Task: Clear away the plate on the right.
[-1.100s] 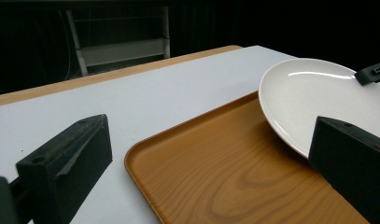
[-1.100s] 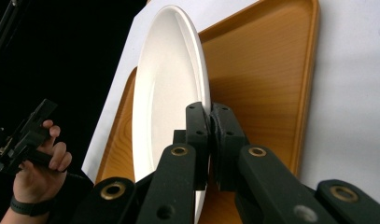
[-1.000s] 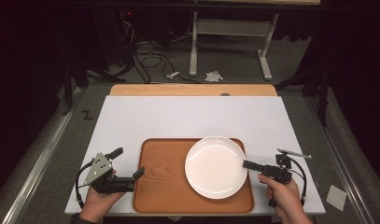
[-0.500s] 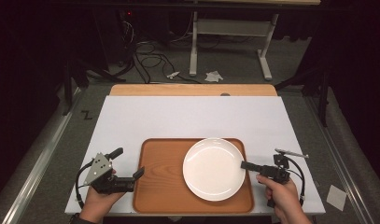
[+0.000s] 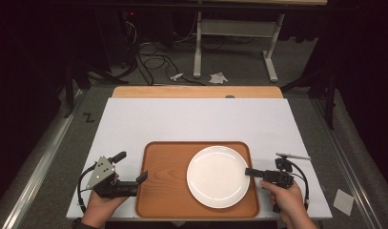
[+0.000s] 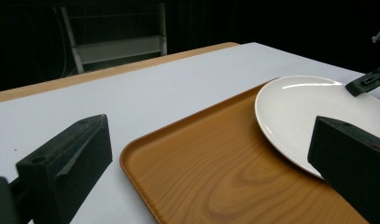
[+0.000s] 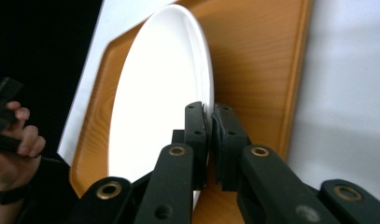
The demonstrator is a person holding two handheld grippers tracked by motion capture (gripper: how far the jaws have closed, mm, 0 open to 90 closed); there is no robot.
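My right gripper [image 5: 249, 171] had its 2 jaws pinched on the right rim of the white plate [image 5: 218, 175]; in the right gripper view [image 7: 209, 122] the pads met on the rim with the thin edge between them. My left gripper [image 5: 134, 169] stood wide open, holding nothing, 1 jaw raised over the white table [image 5: 191, 119] and the other reaching to the left edge of the wooden tray [image 5: 165, 186]. In the left gripper view the 2 black jaws stood far apart with the tray's [image 6: 215, 168] near-left corner between them, and the plate [image 6: 309, 112] lay past the right jaw.

Against the frame from a second before, the plate had slid a little leftward on the tray, and the right gripper had gone with it. The left gripper sat where it had been, by the tray's left edge near the front-left corner of the table.

The plate lay on the right half of the tray, towards the front edge of the table, its right rim inside the right gripper's jaws. It was well apart from the left gripper, with the bare left half of the tray between them.
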